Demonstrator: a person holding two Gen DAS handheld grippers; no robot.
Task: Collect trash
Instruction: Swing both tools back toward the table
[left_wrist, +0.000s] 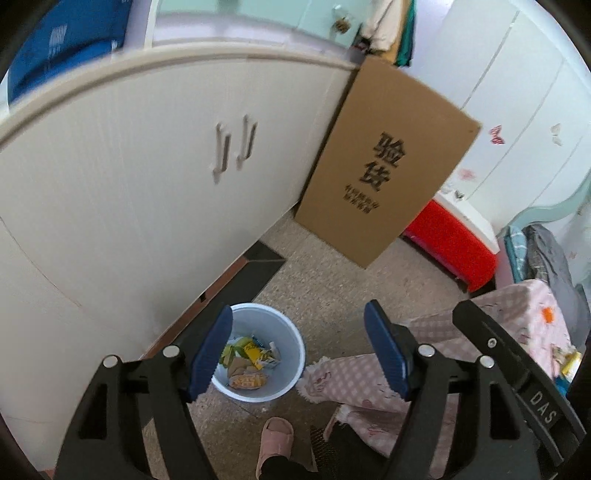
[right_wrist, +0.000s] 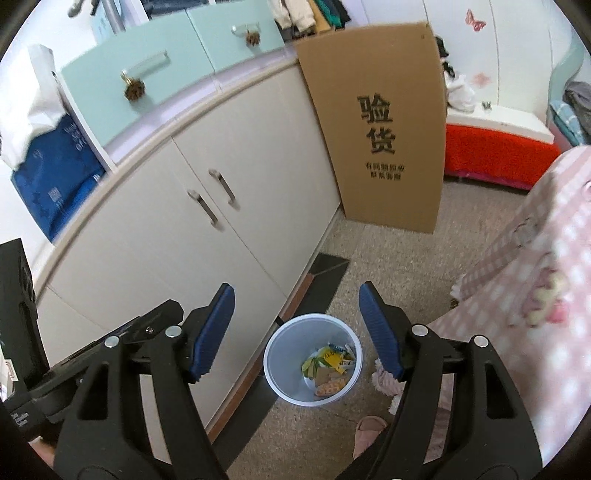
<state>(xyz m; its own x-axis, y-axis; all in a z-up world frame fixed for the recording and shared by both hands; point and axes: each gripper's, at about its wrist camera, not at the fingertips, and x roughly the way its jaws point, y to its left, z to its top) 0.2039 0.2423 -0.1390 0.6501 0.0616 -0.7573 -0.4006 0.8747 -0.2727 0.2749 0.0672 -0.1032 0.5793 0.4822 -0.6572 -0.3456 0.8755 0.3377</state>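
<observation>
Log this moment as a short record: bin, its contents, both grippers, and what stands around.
bin: pale blue bin upright on the floor beside the white cupboard
contents: snack wrappers, yellow and orange, at the bottom
left gripper: open, empty, above the bin
right gripper: open, empty, above the bin
behind: cardboard box leaning at the cupboard's end
right side: pink checked cloth
</observation>
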